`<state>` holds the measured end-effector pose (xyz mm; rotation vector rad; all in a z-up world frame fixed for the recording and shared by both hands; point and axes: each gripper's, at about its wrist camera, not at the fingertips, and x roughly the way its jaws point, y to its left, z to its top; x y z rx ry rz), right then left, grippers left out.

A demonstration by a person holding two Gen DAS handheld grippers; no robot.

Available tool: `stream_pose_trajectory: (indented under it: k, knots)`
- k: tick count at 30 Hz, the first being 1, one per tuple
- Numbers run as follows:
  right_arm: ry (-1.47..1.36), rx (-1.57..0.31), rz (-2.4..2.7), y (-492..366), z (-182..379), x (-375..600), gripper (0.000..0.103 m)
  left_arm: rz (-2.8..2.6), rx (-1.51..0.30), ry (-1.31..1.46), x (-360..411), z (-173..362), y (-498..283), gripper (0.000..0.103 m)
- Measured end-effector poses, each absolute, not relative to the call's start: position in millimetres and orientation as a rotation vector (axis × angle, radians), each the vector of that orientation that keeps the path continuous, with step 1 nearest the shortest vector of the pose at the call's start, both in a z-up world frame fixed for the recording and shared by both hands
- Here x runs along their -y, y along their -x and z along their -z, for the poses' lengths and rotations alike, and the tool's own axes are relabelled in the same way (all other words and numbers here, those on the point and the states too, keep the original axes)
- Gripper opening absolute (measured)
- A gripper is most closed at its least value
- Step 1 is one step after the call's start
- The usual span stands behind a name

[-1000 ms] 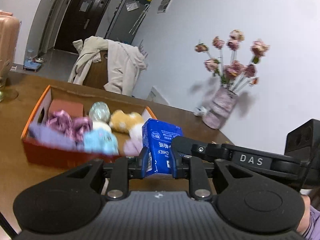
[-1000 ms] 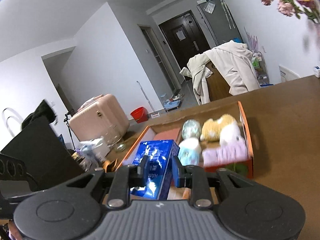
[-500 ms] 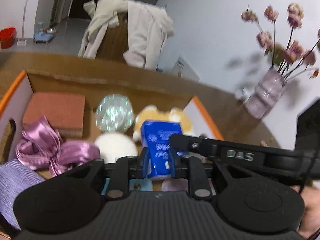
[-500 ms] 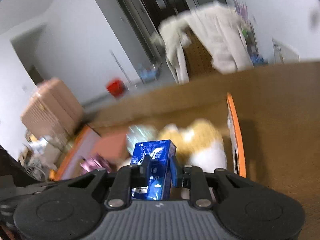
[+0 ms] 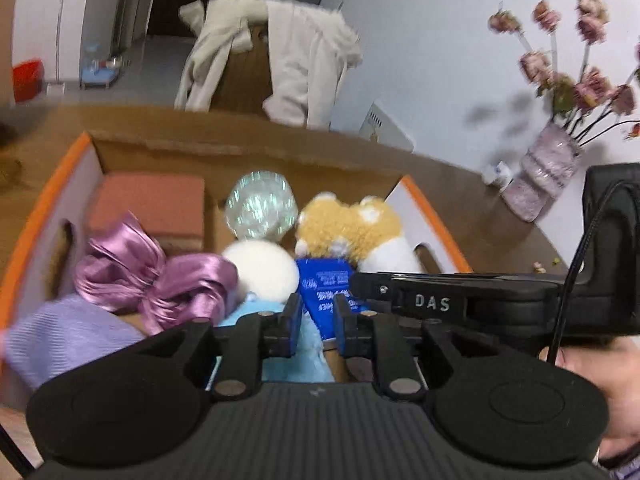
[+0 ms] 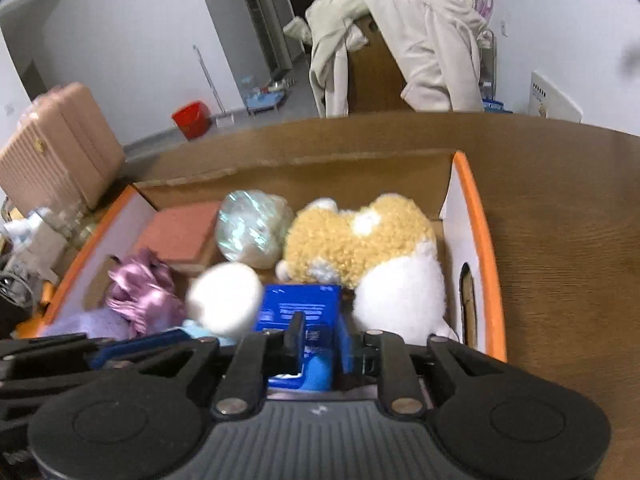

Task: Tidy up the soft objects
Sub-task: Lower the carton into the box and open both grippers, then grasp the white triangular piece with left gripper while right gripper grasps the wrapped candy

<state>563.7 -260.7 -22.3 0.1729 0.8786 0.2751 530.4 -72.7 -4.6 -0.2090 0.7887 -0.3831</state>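
Observation:
An orange-rimmed cardboard box (image 5: 424, 204) (image 6: 478, 216) on the wooden table holds soft things: a tan and white plush (image 5: 352, 228) (image 6: 360, 240), a white ball (image 5: 262, 270) (image 6: 224, 300), a shiny wrapped ball (image 5: 260, 204) (image 6: 250, 228), a purple ribbon bow (image 5: 152, 276) (image 6: 140, 292), a lilac cloth (image 5: 68, 340), a pale blue plush (image 5: 304, 356) and a brick-red block (image 5: 148, 208) (image 6: 180, 236). My left gripper (image 5: 316, 324) and my right gripper (image 6: 320, 340) are both shut on one blue tissue pack (image 5: 326, 290) (image 6: 302, 308), held low inside the box beside the plush.
A vase of pink flowers (image 5: 544, 172) stands on the table right of the box. A chair draped with a cream coat (image 6: 400, 48) is behind the table. A pink suitcase (image 6: 56, 140) and clutter sit at the left.
Both grippers carried the blue tissue pack forward over the box and down into it, between the white ball and the tan plush.

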Motion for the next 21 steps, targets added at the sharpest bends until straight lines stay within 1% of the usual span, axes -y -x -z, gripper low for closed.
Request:
stream_pose_trajectory:
  k: [2, 4, 5, 6, 7, 8, 9, 13, 15, 16, 18, 21]
  knots:
    - [-0.18, -0.836, -0.281, -546, 2, 263, 0.021, 0.376, -0.752, 0.198, 63, -14, -513, 0.017]
    - [-0.158, -0.786, -0.292, -526, -23, 266, 0.029, 0.368, -0.719, 0.18, 53, -33, -493, 0.02]
    - [-0.142, -0.757, -0.297, -513, -36, 267, 0.031, 0.36, -0.701, 0.166, 47, -43, -481, 0.022]
    - [-0.127, -0.726, -0.3, -498, -50, 269, 0.036, 0.352, -0.681, 0.15, 41, -52, -469, 0.028]
    - [-0.116, -0.698, -0.307, -486, -61, 272, 0.042, 0.344, -0.662, 0.138, 35, -59, -458, 0.03]
    - [-0.104, -0.664, -0.321, -470, -72, 275, 0.045, 0.335, -0.638, 0.125, 28, -66, -442, 0.034]
    - [-0.093, -0.639, -0.329, -455, -81, 279, 0.049, 0.328, -0.618, 0.109, 22, -72, -428, 0.035]
    - [-0.054, -0.559, -0.331, -395, -110, 287, 0.051, 0.298, -0.554, 0.051, 5, -88, -377, 0.037]
    - [-0.051, -0.517, -0.339, -368, -121, 288, 0.054, 0.275, -0.523, 0.009, -1, -90, -349, 0.043]
    - [-0.05, -0.494, -0.348, -353, -124, 289, 0.057, 0.266, -0.505, -0.014, -2, -90, -336, 0.045]
    - [-0.046, -0.455, -0.361, -325, -127, 289, 0.059, 0.252, -0.459, -0.052, -7, -87, -306, 0.051]
    - [-0.023, -0.422, -0.359, -286, -119, 285, 0.06, 0.238, -0.424, -0.067, -11, -75, -270, 0.053]
